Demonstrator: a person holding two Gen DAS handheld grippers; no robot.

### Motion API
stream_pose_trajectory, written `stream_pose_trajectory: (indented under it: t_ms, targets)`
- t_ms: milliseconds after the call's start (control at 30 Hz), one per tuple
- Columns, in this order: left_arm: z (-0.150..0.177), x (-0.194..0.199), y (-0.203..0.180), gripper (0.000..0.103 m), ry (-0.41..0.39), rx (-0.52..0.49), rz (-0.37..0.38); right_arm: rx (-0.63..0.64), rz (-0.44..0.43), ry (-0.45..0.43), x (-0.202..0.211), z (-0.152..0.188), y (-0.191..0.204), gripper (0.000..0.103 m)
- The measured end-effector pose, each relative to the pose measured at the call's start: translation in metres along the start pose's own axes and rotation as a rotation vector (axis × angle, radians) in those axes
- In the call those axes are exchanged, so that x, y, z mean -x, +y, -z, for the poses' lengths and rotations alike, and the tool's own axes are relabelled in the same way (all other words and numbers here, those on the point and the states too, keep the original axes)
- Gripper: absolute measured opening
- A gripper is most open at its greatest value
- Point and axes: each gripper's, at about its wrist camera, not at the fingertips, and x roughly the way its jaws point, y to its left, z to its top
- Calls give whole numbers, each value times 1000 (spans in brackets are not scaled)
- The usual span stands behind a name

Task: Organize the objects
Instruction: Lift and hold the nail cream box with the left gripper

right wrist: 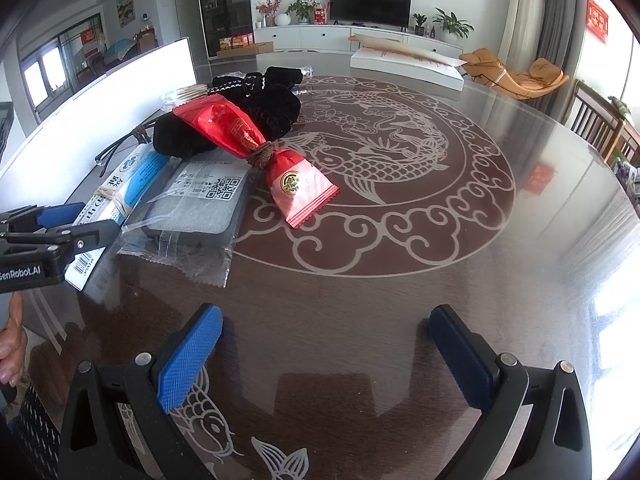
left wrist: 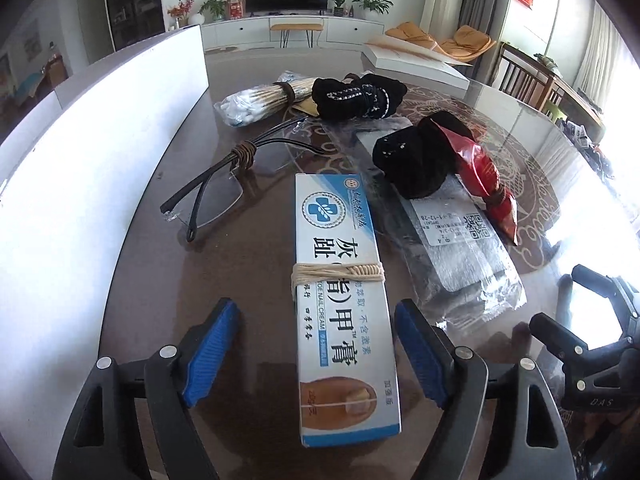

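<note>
Blue-and-white cardboard marks the landmark: the nail-cream box (left wrist: 344,312), bound across its middle with pale string, lies flat on the dark glass-topped table (right wrist: 400,320). The left gripper (left wrist: 320,356) straddles the box's near end, its blue pads (left wrist: 212,352) standing clear of the cardboard on both sides, so the jaws are spread and grip nothing.

Left of the box, folded black-framed glasses (left wrist: 216,184) rest with their arms tied by brown cord. Touching the box's right edge is a clear plastic packet (left wrist: 452,248) holding something grey, with a QR-code label on top. A black velvet pouch (left wrist: 416,160) sits on that packet's far end, and a red foil sachet (left wrist: 486,184), cinched with brown cord, leans against the pouch on the side away from the box. Beyond the box, farther across the table, a bundle of cotton swabs (left wrist: 260,98) lies next to a second black pouch (left wrist: 356,94) with white stitching.

Well to the right of the box, the right gripper (right wrist: 324,360) hangs above bare table over the printed fish pattern. Its jaws gape wide with nothing between them. A person's hand (right wrist: 12,344) shows at the left edge of the right wrist view, below the left gripper's body.
</note>
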Motion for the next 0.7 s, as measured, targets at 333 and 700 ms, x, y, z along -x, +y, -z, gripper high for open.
stream_pose_trajectory:
  t_ms: [333, 700]
  targets:
    - [3, -6, 12, 90, -54, 24, -79, -1, 0, 0, 0, 0, 0, 103]
    - [4, -9, 8, 103, -32, 10, -76, -1, 0, 0, 0, 0, 0, 103]
